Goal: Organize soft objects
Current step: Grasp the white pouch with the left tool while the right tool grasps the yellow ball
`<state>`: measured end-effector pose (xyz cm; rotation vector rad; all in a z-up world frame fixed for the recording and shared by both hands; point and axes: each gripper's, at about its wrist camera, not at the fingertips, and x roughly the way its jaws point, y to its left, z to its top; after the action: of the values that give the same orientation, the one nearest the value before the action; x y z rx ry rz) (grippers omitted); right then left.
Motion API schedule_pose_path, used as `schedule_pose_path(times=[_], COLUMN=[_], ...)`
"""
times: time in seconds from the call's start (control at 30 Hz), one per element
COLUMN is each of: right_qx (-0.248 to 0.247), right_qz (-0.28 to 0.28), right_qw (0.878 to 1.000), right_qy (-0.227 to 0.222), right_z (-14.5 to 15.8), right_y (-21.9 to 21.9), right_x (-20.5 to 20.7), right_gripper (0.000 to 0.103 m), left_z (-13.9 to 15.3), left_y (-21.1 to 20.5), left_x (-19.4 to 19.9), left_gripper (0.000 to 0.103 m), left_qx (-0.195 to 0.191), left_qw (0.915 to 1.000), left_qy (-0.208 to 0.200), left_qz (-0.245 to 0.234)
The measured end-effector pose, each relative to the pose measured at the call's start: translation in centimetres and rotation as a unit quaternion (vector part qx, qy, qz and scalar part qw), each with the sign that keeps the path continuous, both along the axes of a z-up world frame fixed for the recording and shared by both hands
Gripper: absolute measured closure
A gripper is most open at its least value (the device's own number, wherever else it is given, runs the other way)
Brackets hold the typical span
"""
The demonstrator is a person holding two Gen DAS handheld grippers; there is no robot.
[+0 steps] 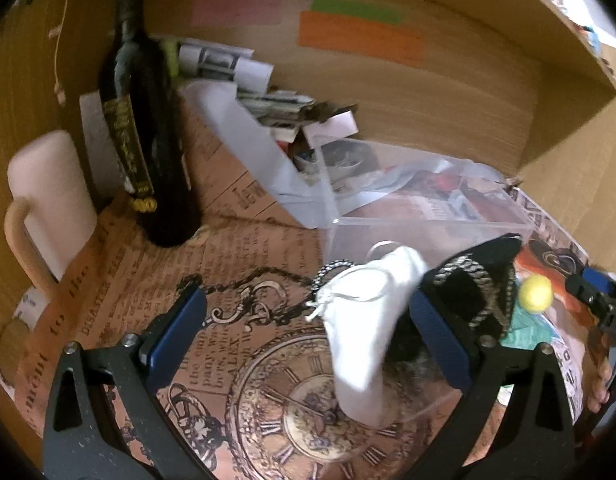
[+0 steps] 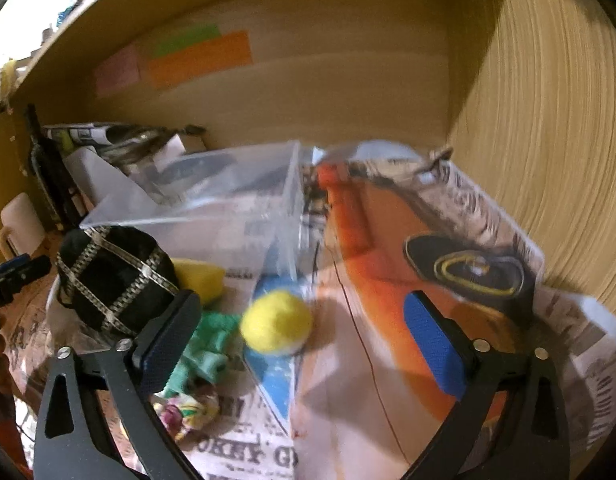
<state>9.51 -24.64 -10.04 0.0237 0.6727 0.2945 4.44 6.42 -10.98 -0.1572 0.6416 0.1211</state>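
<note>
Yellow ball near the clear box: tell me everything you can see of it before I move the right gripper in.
The yellow ball is small, round and fuzzy, felt-like, with a pale patch on its underside. It lies loose on the printed paper in front of the clear box, just right of the green cloth; whether they touch is unclear. It sits between the open fingers of the right gripper, nearer the left finger, ungripped. From the left wrist it shows beside the black pouch.
</note>
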Motion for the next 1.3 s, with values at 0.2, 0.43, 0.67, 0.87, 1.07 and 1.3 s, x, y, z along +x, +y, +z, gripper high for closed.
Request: schedule_pose_path(times=[0.2, 0.43, 0.67, 0.87, 1.07, 1.3], right_qx=[0.016, 0.027, 0.030, 0.039, 0.044, 0.051], right_qz=[0.023, 0.047, 0.036, 0.029, 0.029, 0.039], right_qw=[0.999, 0.995, 0.998, 0.999, 0.998, 0.996], right_qy=[0.035, 0.078, 0.049, 0.020, -0.017, -0.067], right_z=[-1.2, -2.8, -2.1, -0.5, 1.8, 4.9], right_y=[0.6, 1.5, 1.1, 0.5, 0.3, 0.9], right_x=[1.3, 2.5, 1.6, 1.0, 0.2, 0.2], right_gripper=[0.022, 0.061, 0.063, 0.064, 0.064, 0.064], left_z=[-1.4, -2.7, -2.6, -1.6, 1.0, 5.3], left_y=[-0.8, -2.2, -3.2, -2.8, -1.7, -1.0], left_x=[1.4, 2.4, 2.1, 1.0, -0.5, -0.6], left_gripper=[0.019, 0.036, 0.075, 0.086, 0.087, 0.087], left_qx=[-0.019, -0.037, -0.049, -0.058, -0.064, -0.050], left_qw=[0.9988, 0.9964, 0.9936, 0.9942, 0.9949, 0.9944], left_qy=[0.033, 0.054, 0.054, 0.042, 0.004, -0.053], left_qz=[-0.030, -0.055, -0.087, -0.080, -0.078, -0.076])
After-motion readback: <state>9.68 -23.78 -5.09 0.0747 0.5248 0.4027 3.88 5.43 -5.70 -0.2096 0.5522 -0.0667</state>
